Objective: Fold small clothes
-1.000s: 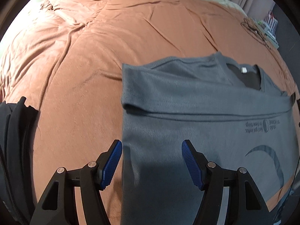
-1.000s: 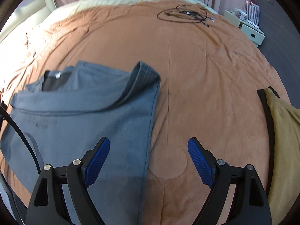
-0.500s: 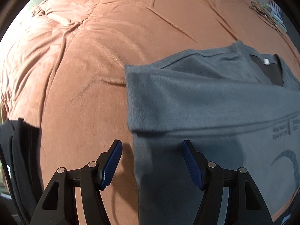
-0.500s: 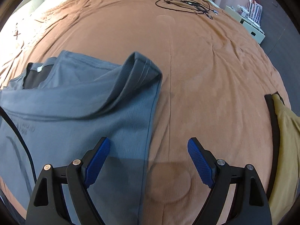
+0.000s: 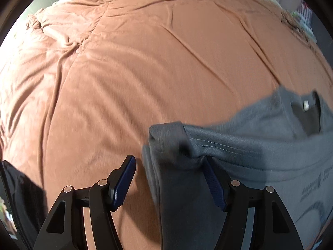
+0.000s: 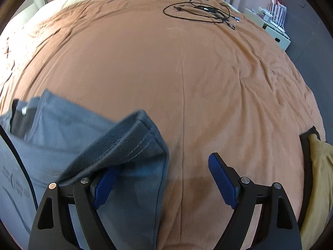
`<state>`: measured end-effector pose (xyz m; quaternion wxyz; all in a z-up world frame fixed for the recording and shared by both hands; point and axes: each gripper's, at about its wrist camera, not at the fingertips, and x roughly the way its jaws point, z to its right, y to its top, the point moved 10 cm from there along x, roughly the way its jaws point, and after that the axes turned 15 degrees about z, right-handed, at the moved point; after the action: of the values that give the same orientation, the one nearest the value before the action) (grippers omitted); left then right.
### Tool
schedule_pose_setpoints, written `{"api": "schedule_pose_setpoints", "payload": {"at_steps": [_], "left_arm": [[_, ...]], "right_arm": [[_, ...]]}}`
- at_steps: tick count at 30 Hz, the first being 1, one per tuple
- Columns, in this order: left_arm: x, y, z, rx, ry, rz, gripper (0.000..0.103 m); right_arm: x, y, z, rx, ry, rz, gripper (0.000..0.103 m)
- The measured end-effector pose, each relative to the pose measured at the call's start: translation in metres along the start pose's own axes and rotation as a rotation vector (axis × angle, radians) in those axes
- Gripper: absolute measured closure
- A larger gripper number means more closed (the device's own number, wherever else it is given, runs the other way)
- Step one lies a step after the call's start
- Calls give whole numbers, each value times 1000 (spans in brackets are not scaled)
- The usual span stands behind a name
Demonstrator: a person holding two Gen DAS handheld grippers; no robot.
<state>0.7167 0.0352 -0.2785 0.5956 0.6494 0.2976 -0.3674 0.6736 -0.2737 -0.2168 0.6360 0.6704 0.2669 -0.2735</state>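
A grey T-shirt [image 5: 260, 145] lies on the brown bedspread [image 5: 145, 62], sides folded in, collar and white label away from me. My left gripper [image 5: 169, 166] is open, low at the shirt's left edge; its folded sleeve corner [image 5: 168, 139] bunches up between the pads, and the right pad [image 5: 214, 185] touches the cloth. In the right wrist view the shirt [image 6: 62, 137] fills the lower left. My right gripper [image 6: 162, 175] is open at the shirt's right edge; the folded sleeve [image 6: 133, 139] rides over the left pad [image 6: 104, 185] and the right pad is over bare bedspread.
A black garment [image 5: 18, 198] lies at the left edge. A mustard garment with black trim [image 6: 318, 166] lies at the right. A coil of black cable [image 6: 199, 10] lies far on the bed. A white bedside unit [image 6: 272, 27] stands beyond the bed's right edge.
Both grippers have moved forward and down along the shirt's side edges. The folded sleeve corners now bunch up at the pads. Both grippers stay open.
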Motion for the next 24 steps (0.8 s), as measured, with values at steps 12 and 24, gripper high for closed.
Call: {"api": "schedule_pose_setpoints", "payload": {"at_steps": [12, 24], "left_arm": [[-8, 52, -13, -183, -48, 170, 35], [-2, 32, -5, -177, -153, 131, 49]], "right_arm": [[8, 21, 35, 194, 20, 100, 30], [21, -4, 32, 297, 221, 52, 57]]}}
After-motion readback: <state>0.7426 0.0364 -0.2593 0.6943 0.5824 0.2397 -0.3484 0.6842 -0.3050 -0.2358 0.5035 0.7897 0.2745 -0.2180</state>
